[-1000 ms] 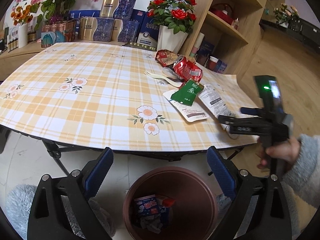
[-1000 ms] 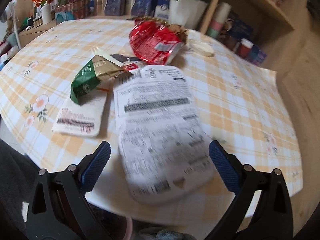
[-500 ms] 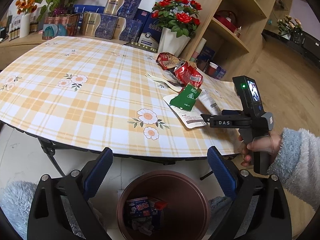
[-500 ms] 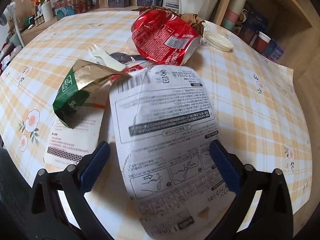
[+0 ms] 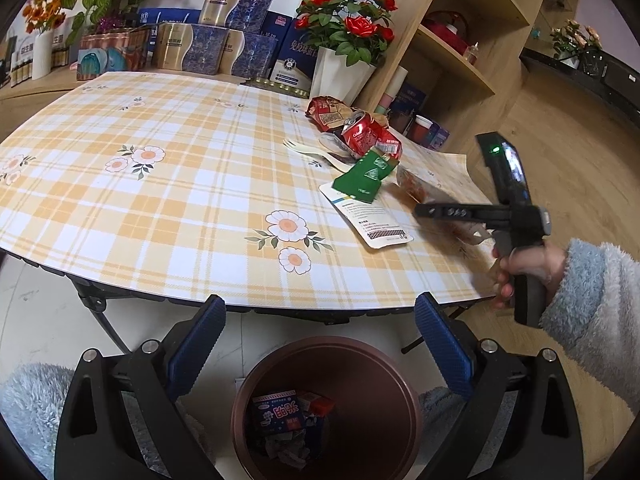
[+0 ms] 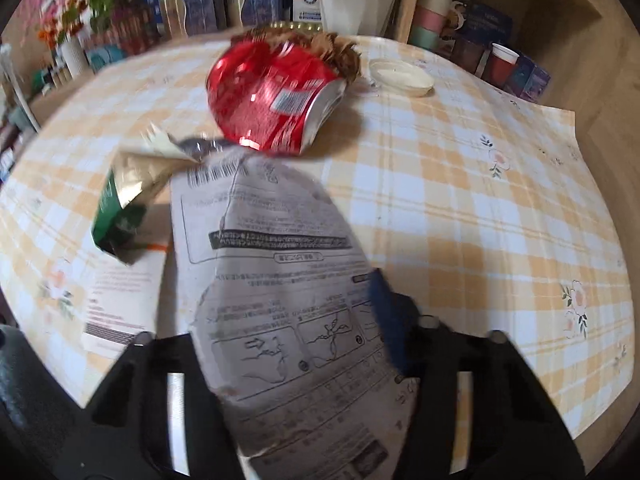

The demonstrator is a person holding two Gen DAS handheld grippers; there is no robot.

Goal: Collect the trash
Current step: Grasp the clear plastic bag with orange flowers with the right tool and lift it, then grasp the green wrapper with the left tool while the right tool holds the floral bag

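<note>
My right gripper pinches the white printed pouch at the near right edge of the checked table, its far end touching the crushed red can. A green wrapper lies just left. My left gripper hangs spread over the brown bin, below the table's near edge.

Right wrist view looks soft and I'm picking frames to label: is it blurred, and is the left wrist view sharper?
Right wrist view: motion-smeared throughout; the printed pouch text, red can and shelf are all soft. Left wrist view: crisp on the tablecloth and bin, with fisheye bending at the edges.
</note>
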